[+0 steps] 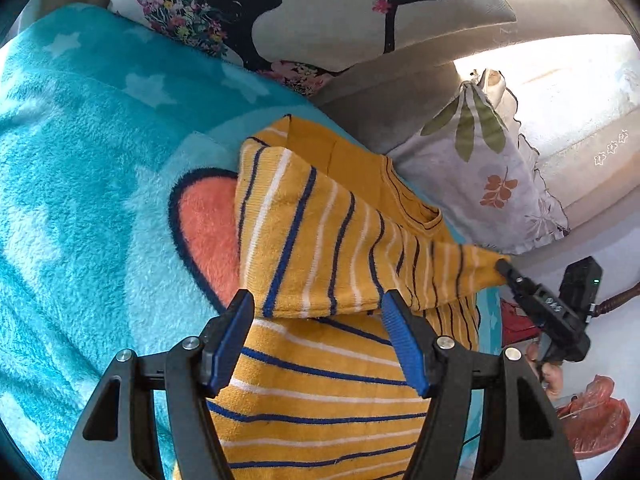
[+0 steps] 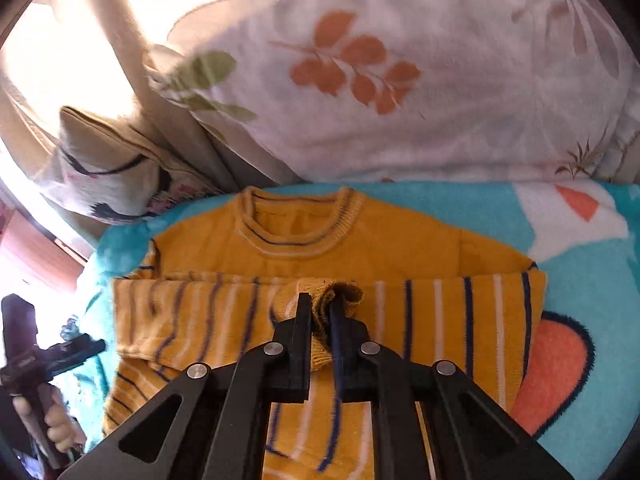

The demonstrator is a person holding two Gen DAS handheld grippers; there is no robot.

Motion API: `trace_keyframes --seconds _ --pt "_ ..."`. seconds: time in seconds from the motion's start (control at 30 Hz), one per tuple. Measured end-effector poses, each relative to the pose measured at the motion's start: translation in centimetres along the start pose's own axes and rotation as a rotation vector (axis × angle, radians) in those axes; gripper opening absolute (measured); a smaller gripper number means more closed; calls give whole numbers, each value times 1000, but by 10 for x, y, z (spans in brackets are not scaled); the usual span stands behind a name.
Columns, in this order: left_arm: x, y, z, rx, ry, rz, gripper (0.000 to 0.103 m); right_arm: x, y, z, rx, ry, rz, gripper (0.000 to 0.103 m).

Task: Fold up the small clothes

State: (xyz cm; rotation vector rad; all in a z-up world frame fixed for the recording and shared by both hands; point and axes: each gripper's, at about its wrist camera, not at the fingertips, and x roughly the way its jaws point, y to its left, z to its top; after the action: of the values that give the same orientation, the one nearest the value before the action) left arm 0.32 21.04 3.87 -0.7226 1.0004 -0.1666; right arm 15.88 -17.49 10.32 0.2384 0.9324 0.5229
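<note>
A small mustard-yellow sweater (image 1: 320, 240) with navy and white stripes lies on a turquoise fleece blanket (image 1: 80, 200). Its striped sleeves are folded across the body; the collar (image 2: 296, 224) points toward the pillows. My left gripper (image 1: 318, 308) is open, blue pads just above the sweater's lower body, holding nothing. My right gripper (image 2: 320, 304) is shut on the cuff (image 2: 344, 294) of a striped sleeve, pulled across the chest. The right gripper also shows in the left wrist view (image 1: 504, 268), pinching the sleeve end. The left gripper shows at the left edge of the right wrist view (image 2: 80, 350).
A pillow printed with a black silhouette of a woman (image 1: 280, 12) and a leaf-print pillow (image 1: 492, 176) lie beyond the sweater. The blanket (image 2: 592, 272) has a coral and white pattern. A beige sofa back (image 1: 560, 92) is behind. Red objects (image 1: 596, 416) are at the right.
</note>
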Motion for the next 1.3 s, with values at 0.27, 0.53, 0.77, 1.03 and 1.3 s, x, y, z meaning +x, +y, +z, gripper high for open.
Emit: trace_keyframes --seconds 0.27,0.53,0.77,1.03,1.3 --pt "36 -13 -6 -15 46 -87 63 -93 5 -31 -77 -170 -9 9" --pt "24 -3 -19 -42 27 17 0 -36 -63 -80 16 36 -186 11" --pt "14 6 -29 -47 36 -61 46 -61 -70 -83 51 -41 -266 38" --pt "51 10 -14 -182 25 -78 7 -62 -36 -79 -19 -76 -250 39" --pt "17 28 -48 -199 -20 -45 6 -22 19 -50 -123 -56 -78 39"
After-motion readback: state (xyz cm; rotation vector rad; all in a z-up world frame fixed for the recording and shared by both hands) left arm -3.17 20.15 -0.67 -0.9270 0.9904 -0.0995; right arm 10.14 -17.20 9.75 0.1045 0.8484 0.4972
